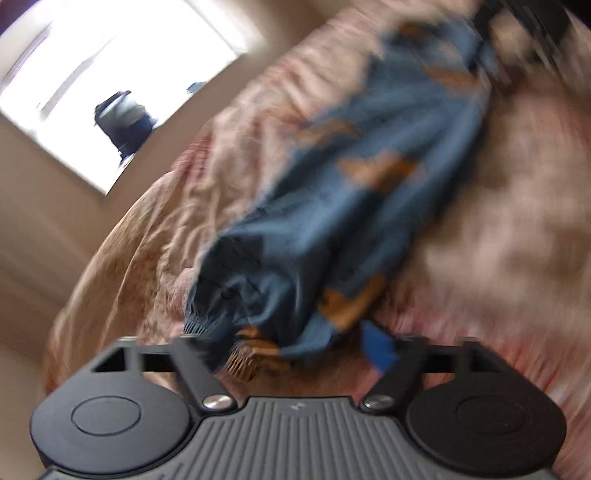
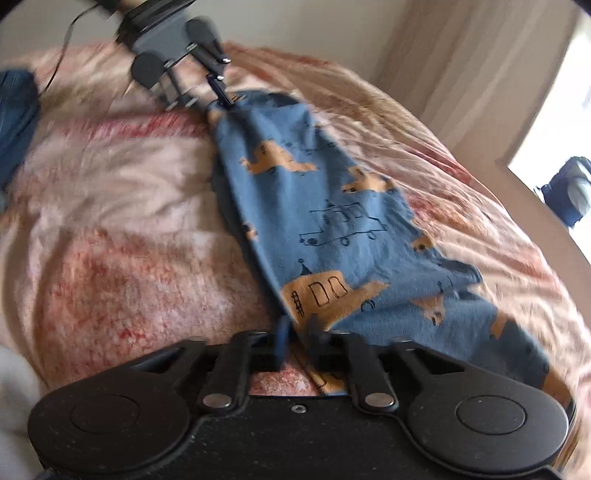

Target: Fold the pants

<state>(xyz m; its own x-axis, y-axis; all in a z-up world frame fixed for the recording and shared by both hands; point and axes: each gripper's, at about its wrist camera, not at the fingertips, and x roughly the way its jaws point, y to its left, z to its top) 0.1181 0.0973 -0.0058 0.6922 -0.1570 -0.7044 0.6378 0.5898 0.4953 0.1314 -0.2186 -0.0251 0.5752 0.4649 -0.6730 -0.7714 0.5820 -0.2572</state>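
Observation:
Blue pants [image 1: 351,206] with orange vehicle prints lie stretched in a long band on a pink bedcover [image 1: 498,240]. In the left wrist view the ribbed cuff end rests between the fingers of my left gripper [image 1: 291,350], which stand wide open and do not press on it. My right gripper [image 1: 517,29] shows blurred at the band's far end. In the right wrist view the pants [image 2: 332,221] run from my right gripper [image 2: 299,341] up to the left gripper [image 2: 207,96]. The right jaws stand partly open with the cloth's edge loose between them.
The pink bedcover [image 2: 110,221] fills most of both views. A dark blue cloth [image 2: 14,118] lies at its left edge. Beige walls, a bright window [image 1: 110,74] and a dark bag [image 2: 569,192] on the floor stand beyond the bed.

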